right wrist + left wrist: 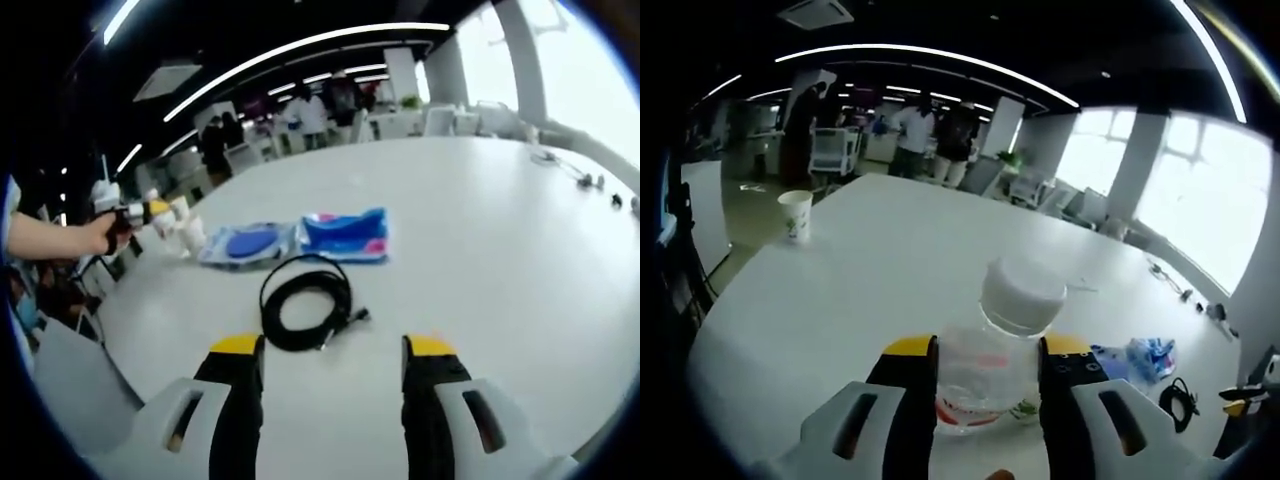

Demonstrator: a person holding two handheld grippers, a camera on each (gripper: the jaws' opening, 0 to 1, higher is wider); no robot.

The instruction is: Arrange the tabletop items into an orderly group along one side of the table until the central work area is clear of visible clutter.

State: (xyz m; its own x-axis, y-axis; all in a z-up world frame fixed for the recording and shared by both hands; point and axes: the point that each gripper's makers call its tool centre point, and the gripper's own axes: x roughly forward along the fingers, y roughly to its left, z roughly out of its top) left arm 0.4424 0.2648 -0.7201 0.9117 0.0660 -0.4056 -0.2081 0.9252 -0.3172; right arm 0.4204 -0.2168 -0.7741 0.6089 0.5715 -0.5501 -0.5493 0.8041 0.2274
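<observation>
In the left gripper view, a bottle (1002, 350) is standing on the surface (900, 270) between the near jaws, with a paper cup (795, 215) sitting far off to the left near the edge. In the right gripper view, a coiled cable (305, 302) is lying just beyond the jaws; two flat packets (298, 239) are lying side by side behind it.

My left gripper (987, 372) has two black jaws capped with yellow tips, each set in a pale grey moulded housing with a dark oval slot. My right gripper (333, 365) is built the same: black jaws, yellow tips, grey slotted housings. My forearm (50, 238) is bare, no sleeve visible.
</observation>
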